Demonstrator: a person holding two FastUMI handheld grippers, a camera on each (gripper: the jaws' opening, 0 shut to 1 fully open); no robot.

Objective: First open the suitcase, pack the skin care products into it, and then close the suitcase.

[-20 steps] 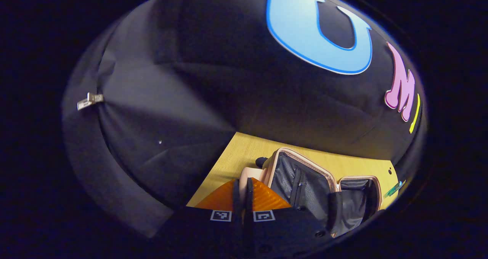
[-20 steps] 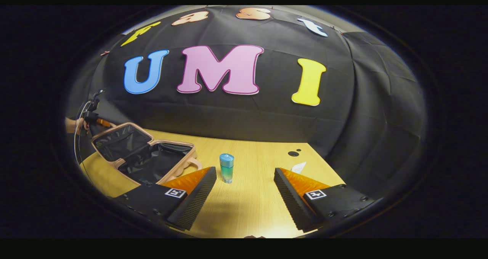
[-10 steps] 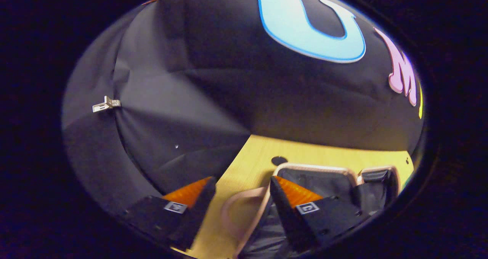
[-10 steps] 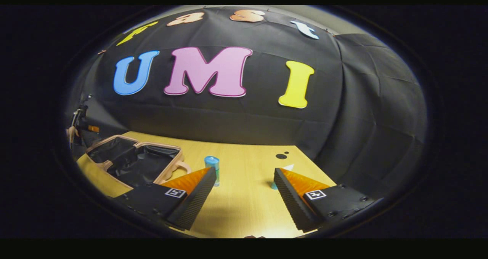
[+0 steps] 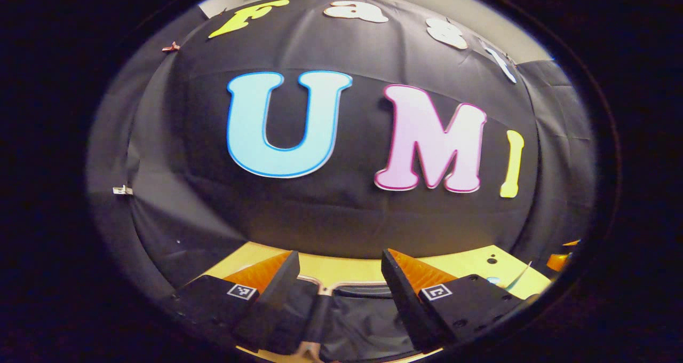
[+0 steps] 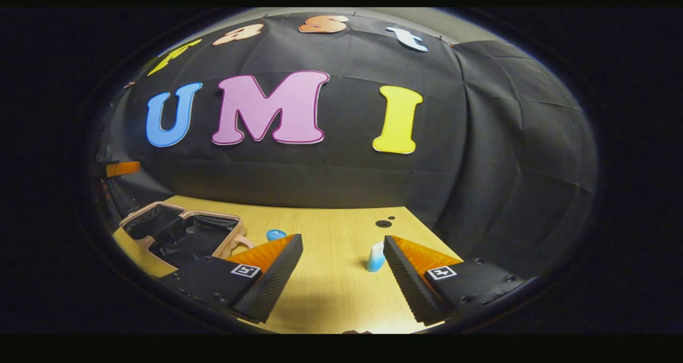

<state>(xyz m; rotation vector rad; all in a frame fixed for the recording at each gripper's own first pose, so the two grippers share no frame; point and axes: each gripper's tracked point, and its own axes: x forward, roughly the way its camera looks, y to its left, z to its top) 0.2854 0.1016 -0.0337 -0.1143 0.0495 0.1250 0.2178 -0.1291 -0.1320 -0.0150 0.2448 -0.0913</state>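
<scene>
Now that the left claw (image 5: 337, 277) has let go and hangs wide over the opened suitcase (image 6: 181, 235), the right claw (image 6: 343, 264), wide, nears the small blue bottle (image 6: 375, 257) mid-worktop (image 6: 331, 293).

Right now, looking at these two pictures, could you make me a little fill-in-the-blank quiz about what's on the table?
1. The suitcase lies ____ on the wooden table, its dark lining showing.
2. The fingers of the right gripper are spread ____, holding nothing.
3. The small light-blue bottle stands on the ____, outside the suitcase.
4. The left gripper hovers over the ____, fingers apart.

Missing words: open; apart; table; suitcase
</scene>
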